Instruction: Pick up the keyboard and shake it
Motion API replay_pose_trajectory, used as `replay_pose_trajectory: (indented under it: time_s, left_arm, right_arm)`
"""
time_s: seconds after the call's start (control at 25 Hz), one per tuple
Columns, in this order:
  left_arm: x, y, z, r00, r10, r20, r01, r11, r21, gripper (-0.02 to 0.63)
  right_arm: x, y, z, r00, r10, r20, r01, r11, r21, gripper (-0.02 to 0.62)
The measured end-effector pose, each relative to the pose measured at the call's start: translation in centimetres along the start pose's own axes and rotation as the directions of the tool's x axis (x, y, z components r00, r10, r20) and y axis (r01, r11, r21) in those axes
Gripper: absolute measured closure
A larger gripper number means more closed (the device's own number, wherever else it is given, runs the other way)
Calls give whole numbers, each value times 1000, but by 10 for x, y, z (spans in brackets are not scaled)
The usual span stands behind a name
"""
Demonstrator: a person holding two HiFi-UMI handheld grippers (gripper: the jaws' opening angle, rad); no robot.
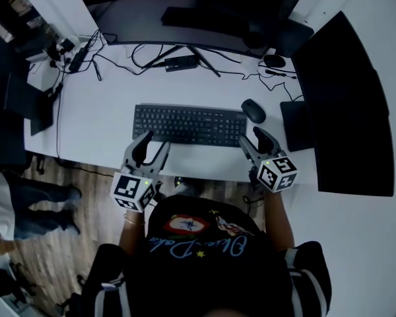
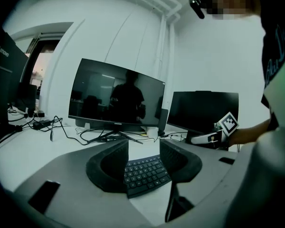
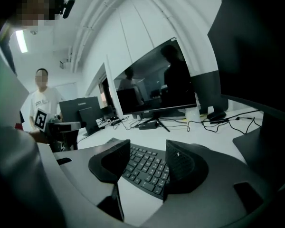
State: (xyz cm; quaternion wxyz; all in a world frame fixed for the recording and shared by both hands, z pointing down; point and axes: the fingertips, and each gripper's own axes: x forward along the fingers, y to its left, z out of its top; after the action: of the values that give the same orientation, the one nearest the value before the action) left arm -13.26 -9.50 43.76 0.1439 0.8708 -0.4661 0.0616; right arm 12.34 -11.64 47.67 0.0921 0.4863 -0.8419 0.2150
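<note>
Head view looks down on a white table with a wide curved monitor at its far edge and a second dark monitor standing at the right. In front of the curved monitor's stand lies the keyboard, flat on the table with its keys up. Its long axis runs left to right, almost parallel to the table's near edge, with the right end a touch nearer the person. It is a black, low-profile board with dark keys in close rows.

The left gripper reaches over the table's near edge to the keyboard's front left corner. In the left gripper view its fingers stand well apart. The keyboard's left end shows in the gap between them, and neither pad presses on it.

The right gripper sits at the keyboard's front right corner. In the right gripper view its fingers are spread wide. The keyboard's right end lies between and below them, with daylight on both sides, so nothing is gripped.

A black mouse rests just beside the keyboard's far right corner.
</note>
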Motion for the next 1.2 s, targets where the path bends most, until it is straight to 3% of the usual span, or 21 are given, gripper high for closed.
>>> replay_pose_trajectory:
  time_s: [0.24, 0.52, 0.84, 1.2]
  left_arm:
    - [15, 33, -4, 998, -56, -25, 56, 998, 3, 422]
    - [23, 60, -14, 997, -44, -56, 43, 999, -17, 422]
    - [31, 65, -21, 997, 8, -73, -12, 999, -44, 422]
    - [32, 69, -29, 994, 64, -84, -70, 996, -62, 422]
  right_arm:
    - [34, -30, -28, 992, -68, -110, 74, 996, 53, 391]
    - [60, -65, -56, 973, -84, -215, 117, 982, 149, 390]
    - [75, -86, -80, 955, -36, -296, 113, 963, 245, 389]
    - [96, -80, -77, 931, 75, -356, 34, 956, 291, 387]
